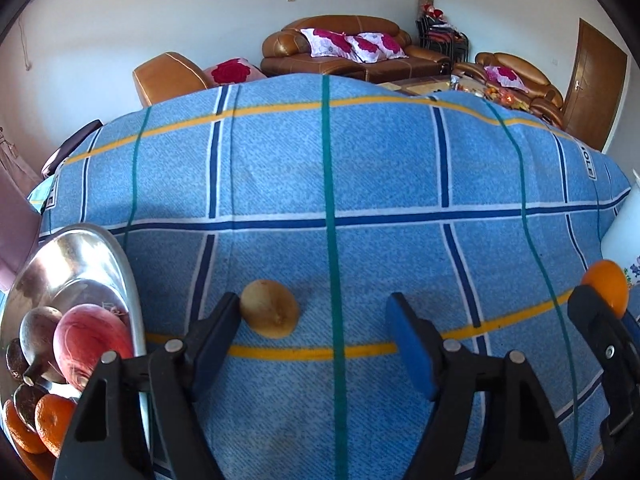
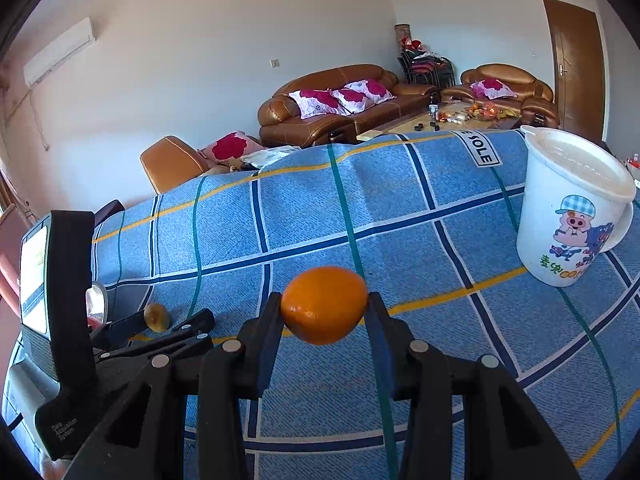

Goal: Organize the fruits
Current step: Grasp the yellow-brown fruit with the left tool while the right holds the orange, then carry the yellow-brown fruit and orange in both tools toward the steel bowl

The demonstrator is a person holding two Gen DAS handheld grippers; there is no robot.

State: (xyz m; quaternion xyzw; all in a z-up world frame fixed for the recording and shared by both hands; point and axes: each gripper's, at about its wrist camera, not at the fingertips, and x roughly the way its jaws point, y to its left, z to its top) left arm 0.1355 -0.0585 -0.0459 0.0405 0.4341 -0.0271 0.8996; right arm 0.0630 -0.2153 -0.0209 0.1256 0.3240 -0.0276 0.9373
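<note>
While hovering above the blue checked cloth point(image 1: 380, 168) on the counter, clamping an orange point(image 2: 324, 304) between both fingers of the right gripper point(image 2: 325, 312), clear of the cloth and left of the white cup point(image 2: 568, 208). Spreading the left gripper point(image 1: 316, 320) wide with nothing held, a kiwi point(image 1: 270, 308) lying on the cloth just beside its left finger. Sitting left of the kiwi, a metal tray point(image 1: 80, 252) carrying an apple point(image 1: 92, 344), more oranges point(image 1: 52, 420) and dark fruits.
</note>
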